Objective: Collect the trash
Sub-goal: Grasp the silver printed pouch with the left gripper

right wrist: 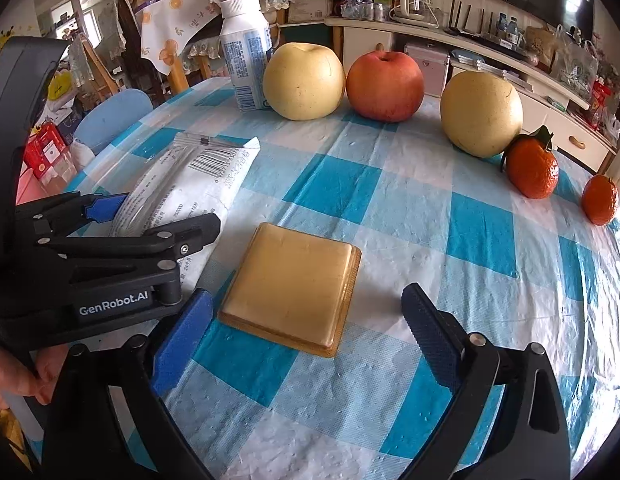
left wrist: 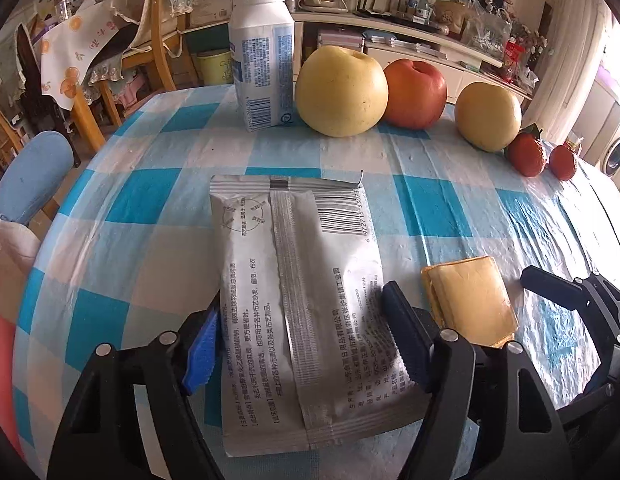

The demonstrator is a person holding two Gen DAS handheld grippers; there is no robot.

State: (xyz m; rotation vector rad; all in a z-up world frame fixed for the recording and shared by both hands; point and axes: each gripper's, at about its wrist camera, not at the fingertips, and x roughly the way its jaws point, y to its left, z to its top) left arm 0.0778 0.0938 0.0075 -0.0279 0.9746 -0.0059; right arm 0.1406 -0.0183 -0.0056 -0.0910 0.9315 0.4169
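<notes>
Silver foil wrapper [left wrist: 302,304] lies flat on the checked tablecloth [left wrist: 429,200], seam and barcode side up, printed text all over. L gripper [left wrist: 306,344] straddles its near half: jaws apart, one blue ribbed pad at each long edge, not clamped yet. Long axis of the wrapper runs straight away from the L gripper, along the fingers, so closing would squeeze it across its width. My read: thin crinkly film, will buckle rather than resist; may need a lower approach to catch an edge.

R gripper [right wrist: 306,344] also spread wide, nothing between the pads. Amber plastic tray [right wrist: 292,286], squarish w/ rounded corners and a raised lip, looks upside down, sits just ahead of it and a bit left of centre, closer to its left pad. Glossy, stiff-looking. Tray lies just beside the wrapper's right edge; can't tell if they touch. L arm nearer the wrapper, R arm nearer the tray, so each has its own target.

Further back, fruit in a row: yellow apple [right wrist: 304,80], red apple [right wrist: 385,85], 2nd yellow fruit [right wrist: 481,114], two mandarins [right wrist: 531,168] at right. White milk bottle [right wrist: 246,52] w/ screw cap upright at rear left, touching or nearly touching the yellow apple. Could be trash too, can't tell if empty.
</notes>
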